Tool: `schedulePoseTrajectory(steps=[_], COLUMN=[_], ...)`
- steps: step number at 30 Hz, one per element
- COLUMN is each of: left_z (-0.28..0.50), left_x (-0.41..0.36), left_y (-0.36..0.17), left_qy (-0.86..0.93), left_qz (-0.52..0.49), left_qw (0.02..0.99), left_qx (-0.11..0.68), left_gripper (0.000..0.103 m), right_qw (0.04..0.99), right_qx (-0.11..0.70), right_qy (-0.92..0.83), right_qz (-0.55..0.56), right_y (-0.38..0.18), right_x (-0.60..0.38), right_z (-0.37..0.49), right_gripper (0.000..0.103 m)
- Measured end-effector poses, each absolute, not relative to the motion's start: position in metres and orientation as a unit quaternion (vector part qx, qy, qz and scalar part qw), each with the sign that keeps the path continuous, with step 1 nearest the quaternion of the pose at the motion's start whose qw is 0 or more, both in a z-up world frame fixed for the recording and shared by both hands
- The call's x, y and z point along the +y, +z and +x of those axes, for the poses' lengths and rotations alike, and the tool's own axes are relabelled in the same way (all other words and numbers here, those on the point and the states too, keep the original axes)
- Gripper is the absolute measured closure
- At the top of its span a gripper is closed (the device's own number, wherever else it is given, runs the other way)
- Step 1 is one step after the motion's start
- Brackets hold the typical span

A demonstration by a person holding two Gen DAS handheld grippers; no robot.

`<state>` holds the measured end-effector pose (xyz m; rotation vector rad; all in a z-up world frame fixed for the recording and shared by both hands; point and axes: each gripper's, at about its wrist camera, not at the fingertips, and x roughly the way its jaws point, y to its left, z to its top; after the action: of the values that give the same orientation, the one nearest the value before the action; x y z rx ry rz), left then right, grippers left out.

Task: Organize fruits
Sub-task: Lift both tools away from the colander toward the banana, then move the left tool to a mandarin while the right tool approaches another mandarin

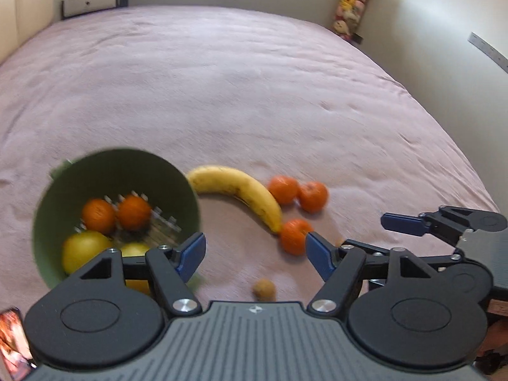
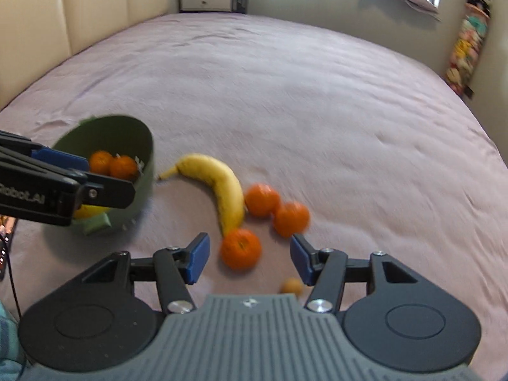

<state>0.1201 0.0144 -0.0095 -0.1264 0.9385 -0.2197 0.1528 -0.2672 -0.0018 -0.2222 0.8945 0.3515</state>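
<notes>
Right gripper (image 2: 249,258), jaws apart, empty: centre them on the round orange mandarin (image 2: 240,248) just ahead before closing gently; left gripper (image 1: 255,254) likewise spread, empty

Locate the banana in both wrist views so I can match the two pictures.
Left wrist view: the banana lies on the bedspread just below centre, right of the green bowl, tangerines beside it.
Right wrist view: the banana lies left of centre, stem toward the green bowl.
Shared landmark: the tangerine at the banana's near tip.
</notes>
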Motion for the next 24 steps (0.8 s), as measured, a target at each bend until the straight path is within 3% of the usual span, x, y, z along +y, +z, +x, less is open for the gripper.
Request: schedulePoseTrajectory(steps=[12, 19, 24], left_z=[0.1, 0.105, 0.122], left_x=[-0.006, -0.009, -0.021], left_y=[-0.059, -0.06, -0.058], left_qy=[-0.145, -0.128, -0.131], left_qz=[-0.1, -0.092, -0.07], left_qw=[0.86, 0.88, 0.887], left_qx=[0.48, 0.447, 0.437], left_gripper=[0.027, 0.027, 0.035], right_qw=[0.89, 0.894, 0.892], right_qx=[0.424, 0.412, 0.417], right_qy=[0.139, 0.13, 0.129], right_qz=[-0.097, -0.118, -0.114], right_y=[-0.033, -0.039, -0.031], right_x=[-0.289, -0.286, -0.292], right_z=[0.141, 0.145, 0.163], right_gripper=[0.049, 0.049, 0.049])
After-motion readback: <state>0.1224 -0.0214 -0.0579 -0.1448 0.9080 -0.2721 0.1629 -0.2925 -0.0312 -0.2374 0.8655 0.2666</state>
